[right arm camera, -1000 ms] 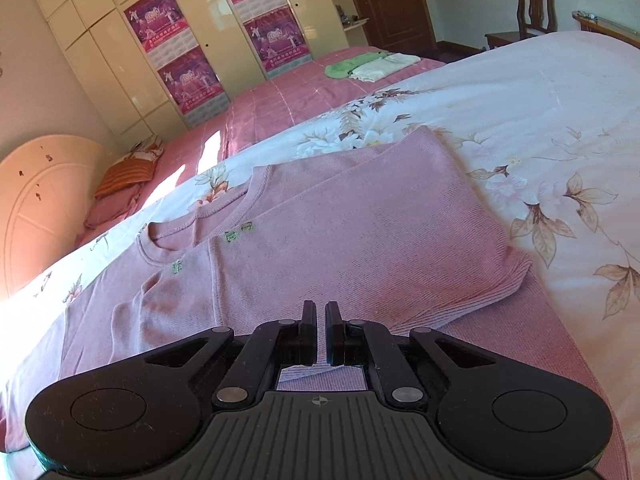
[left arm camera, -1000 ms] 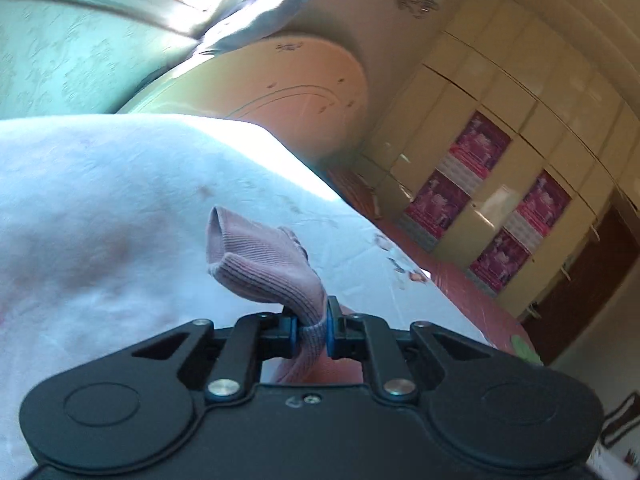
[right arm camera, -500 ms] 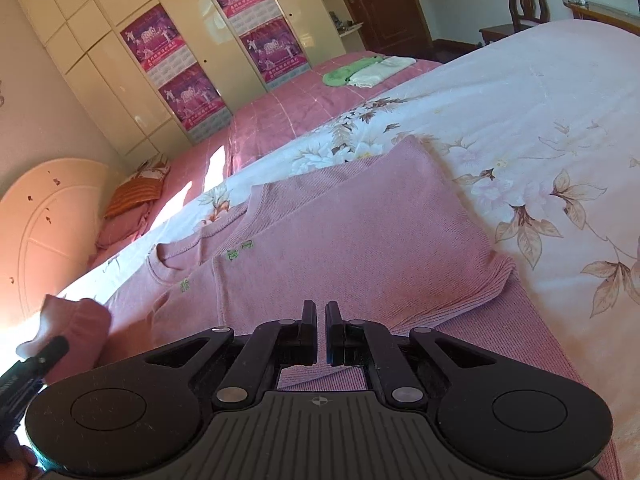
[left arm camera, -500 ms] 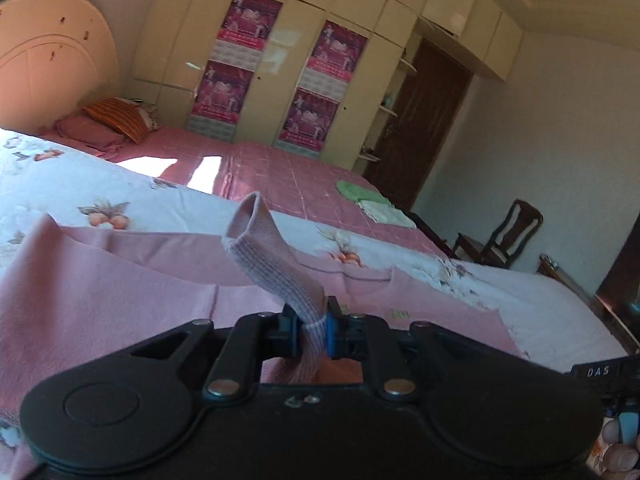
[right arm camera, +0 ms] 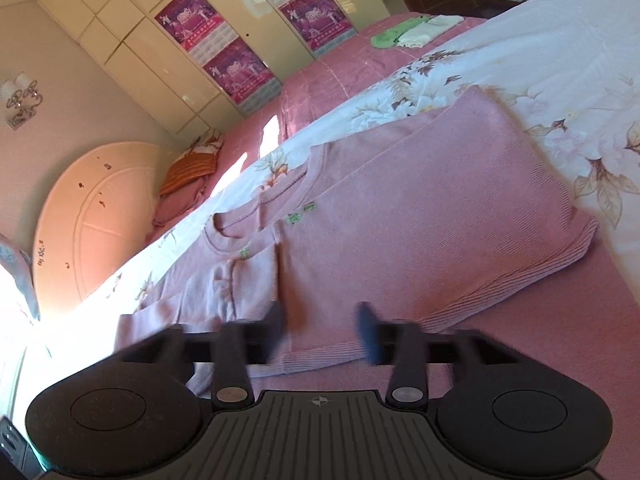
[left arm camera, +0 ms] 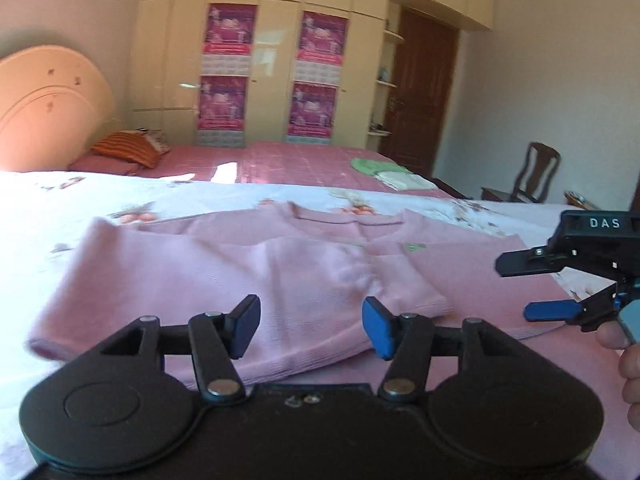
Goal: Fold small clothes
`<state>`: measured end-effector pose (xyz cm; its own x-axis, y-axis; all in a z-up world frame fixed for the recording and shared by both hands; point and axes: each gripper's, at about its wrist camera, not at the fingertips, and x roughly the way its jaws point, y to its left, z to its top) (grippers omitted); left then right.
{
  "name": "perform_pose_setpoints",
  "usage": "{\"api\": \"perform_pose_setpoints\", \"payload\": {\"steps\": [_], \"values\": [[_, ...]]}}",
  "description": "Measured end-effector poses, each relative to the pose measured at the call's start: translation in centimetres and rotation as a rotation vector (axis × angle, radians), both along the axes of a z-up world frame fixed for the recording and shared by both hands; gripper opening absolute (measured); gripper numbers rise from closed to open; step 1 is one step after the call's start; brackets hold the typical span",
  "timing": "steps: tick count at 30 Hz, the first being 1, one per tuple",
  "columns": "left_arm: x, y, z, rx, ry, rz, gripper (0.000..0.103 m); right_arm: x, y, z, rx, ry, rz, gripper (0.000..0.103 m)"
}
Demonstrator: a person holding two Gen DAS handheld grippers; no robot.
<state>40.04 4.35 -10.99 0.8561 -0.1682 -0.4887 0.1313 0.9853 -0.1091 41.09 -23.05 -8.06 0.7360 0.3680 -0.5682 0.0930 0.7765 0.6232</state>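
Both the left gripper (left arm camera: 311,328) and right gripper (right arm camera: 322,330) hover, fingers apart; grip the pink sweater (right arm camera: 420,208) hem corners evenly before folding.

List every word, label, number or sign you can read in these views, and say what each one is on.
"DAS": white letters on the black body of the right tongs, seen in the left wrist view.
Posters on the wardrobe doors: print too small and blurred to read in either view.
Green marks on the pink top: too small to tell whether they are letters.
Nothing else is legible.
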Motion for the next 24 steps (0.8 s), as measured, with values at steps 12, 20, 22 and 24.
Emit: {"api": "perform_pose_setpoints", "payload": {"steps": [12,20,22,24], "values": [[-1.0,10.5,-1.7,0.004,0.127,0.248,0.054,4.6,4.2,-2.7,0.097,0.059,0.091,0.035],[0.0,11.1,-1.7,-0.001,0.127,0.255,0.051,2.5,2.2,2.1,-0.094,-0.119,0.012,0.007],[0.0,11.1,-1.6,-0.004,0.124,0.244,0.048,2.4,0.3,1.9,-0.112,-0.102,-0.010,0.007],[-0.1,11.0,-1.2,-0.014,0.095,0.218,0.043,2.9,-0.3,0.7,-0.157,-0.045,0.010,0.007]]}}
